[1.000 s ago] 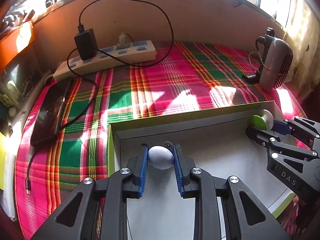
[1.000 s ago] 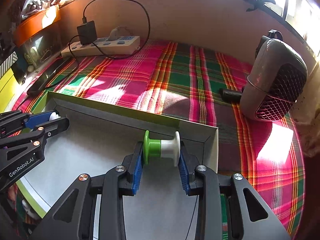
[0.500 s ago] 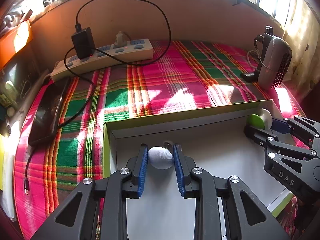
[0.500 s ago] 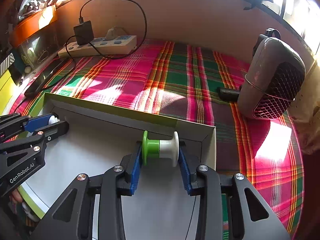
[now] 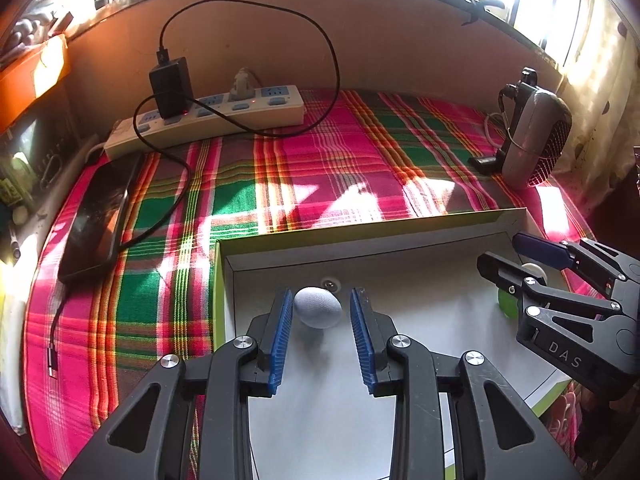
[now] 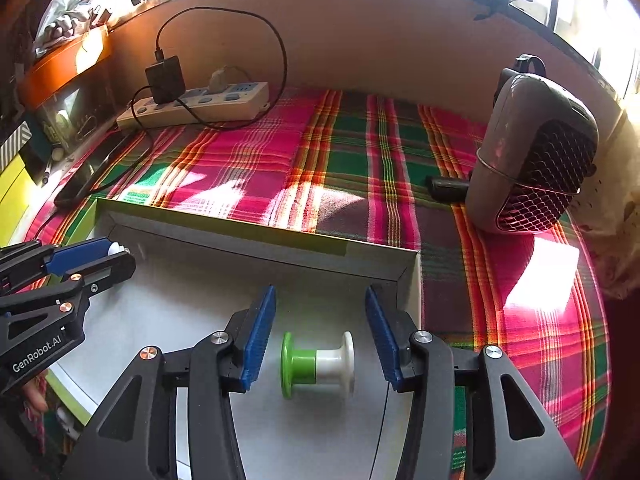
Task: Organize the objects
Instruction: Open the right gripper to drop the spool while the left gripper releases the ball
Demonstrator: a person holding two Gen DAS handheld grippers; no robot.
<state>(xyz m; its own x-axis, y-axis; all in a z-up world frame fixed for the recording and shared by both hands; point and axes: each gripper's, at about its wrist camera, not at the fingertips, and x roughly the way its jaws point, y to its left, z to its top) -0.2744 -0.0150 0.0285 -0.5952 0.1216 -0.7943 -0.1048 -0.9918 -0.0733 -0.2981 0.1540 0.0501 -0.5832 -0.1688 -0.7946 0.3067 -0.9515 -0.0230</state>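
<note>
1. Two objects lay inside the shallow box (image 5: 420, 226), which sat on the near part of the plaid cloth (image 5: 320, 168); a white egg-shaped ball (image 5: 318, 307) rested at the box's far left corner, and a green-and-white spool (image 6: 317, 364) lay on its side near the far right corner.
2. The left gripper (image 5: 320, 320) had just been opening; its blue pads stood apart with the ball between them, the left pad just beside it and a clear gap on the right.
3. The right gripper (image 6: 316, 338) had also just been opening; its jaws stood well apart, with the spool lying loose between them and touching neither pad.
4. The ball looked small, light and matte; being rounded, it would probably roll or squirt out of a pinch, so the widest part seemed the best place to grip.
5. The spool looked like stiff, light plastic, half green and half white, with a flange at each end; on its side it could roll; pinching across the two flange faces looked safest.
6. Both pieces seemed already placed in the box.
</note>
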